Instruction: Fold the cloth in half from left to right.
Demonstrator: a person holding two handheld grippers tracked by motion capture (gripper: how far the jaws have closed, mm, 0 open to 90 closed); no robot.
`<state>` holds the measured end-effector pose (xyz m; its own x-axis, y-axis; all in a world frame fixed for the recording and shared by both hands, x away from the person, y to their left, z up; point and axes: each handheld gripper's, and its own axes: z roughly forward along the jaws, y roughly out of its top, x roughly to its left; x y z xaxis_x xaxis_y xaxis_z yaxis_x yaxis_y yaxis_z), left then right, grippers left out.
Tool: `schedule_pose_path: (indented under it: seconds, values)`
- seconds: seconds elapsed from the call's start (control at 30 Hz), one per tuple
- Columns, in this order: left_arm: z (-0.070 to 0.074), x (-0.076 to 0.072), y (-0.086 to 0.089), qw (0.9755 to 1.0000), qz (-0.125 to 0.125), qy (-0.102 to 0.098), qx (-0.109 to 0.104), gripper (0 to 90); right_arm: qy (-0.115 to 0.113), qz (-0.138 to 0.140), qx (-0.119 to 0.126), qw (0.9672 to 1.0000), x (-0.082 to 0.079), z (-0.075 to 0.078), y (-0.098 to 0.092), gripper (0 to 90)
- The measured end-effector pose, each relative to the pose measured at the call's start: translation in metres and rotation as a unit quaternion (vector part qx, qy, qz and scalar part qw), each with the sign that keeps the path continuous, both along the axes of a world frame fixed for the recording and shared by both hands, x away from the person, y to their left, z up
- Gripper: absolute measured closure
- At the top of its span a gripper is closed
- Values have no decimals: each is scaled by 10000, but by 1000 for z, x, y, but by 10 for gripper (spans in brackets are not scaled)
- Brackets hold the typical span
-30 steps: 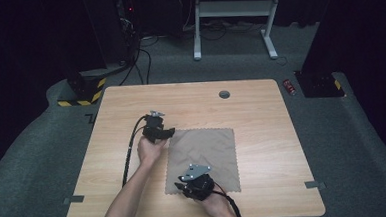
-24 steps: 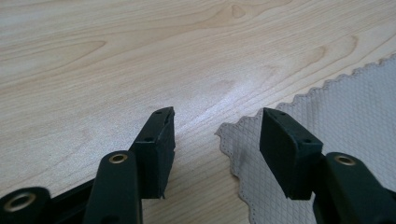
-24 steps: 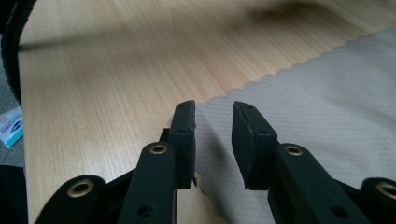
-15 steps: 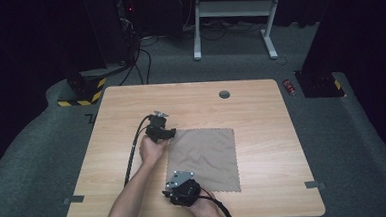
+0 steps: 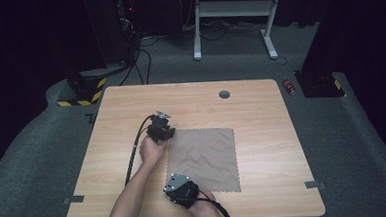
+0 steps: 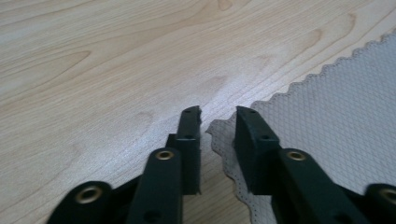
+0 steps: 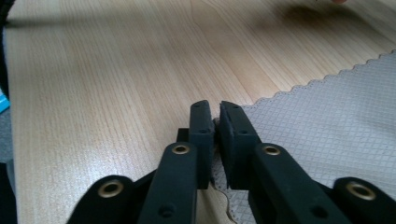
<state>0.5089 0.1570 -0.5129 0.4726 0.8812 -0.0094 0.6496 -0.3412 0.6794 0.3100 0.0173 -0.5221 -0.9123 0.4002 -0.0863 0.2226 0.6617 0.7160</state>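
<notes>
Cloth (image 5: 203,158), flat on bench (image 5: 261,105): corners taken by nearly-closed left tool (image 6: 218,122) and clamped right tool (image 7: 214,114); lifting outstanding.

1. The cloth (image 5: 203,159) is grey-brown in the high view; in the left gripper view (image 6: 336,126) it is pale grey with a fine diamond grid and a scalloped, dotted edge.
2. The table (image 5: 261,110) is light wood with a darker streaked grain and one dark round hole (image 5: 224,94) at about 12 o'clock from the cloth.
3. The left gripper (image 5: 161,130), at 10 o'clock from the cloth's middle, is black; its jaws carry brass-coloured rivets.
4. The right gripper (image 5: 181,189), at 7 o'clock, is black with a grey plate on top.
5. The floor (image 5: 363,144) is dark grey carpet.
6. A yellow-and-black striped block (image 5: 87,91) lies at 10 o'clock off the table.
</notes>
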Motion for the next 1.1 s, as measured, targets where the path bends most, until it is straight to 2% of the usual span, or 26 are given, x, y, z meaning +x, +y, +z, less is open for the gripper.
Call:
schedule_pose_path:
  seconds: [0.07,0.17,0.23,0.3,0.47,0.67,0.9,1.1]
  values:
    - [1,1,-2,9999,-79,74,29,791,-62,-15,-56,10000,-1,0,1,877]
    - [4,4,-7,9995,-195,151,192,861,-75,-26,-80,9999,0,1,1,888]
    - [4,5,-8,9995,-180,142,218,889,-107,-13,-118,9999,-1,1,2,891]
    - [4,6,-4,9997,-127,224,56,895,-127,17,-141,9998,-1,2,2,894]
    - [6,8,7,9992,-49,339,-191,900,-40,7,-83,10000,-1,5,0,896]
    - [14,8,12,9993,-79,199,-309,900,-82,17,-34,10000,-1,11,1,897]
    - [17,7,23,9990,-15,197,-389,900,-137,51,3,9999,-2,17,6,898]
    - [24,5,39,9990,24,165,-421,900,-85,90,86,9999,-2,21,13,898]
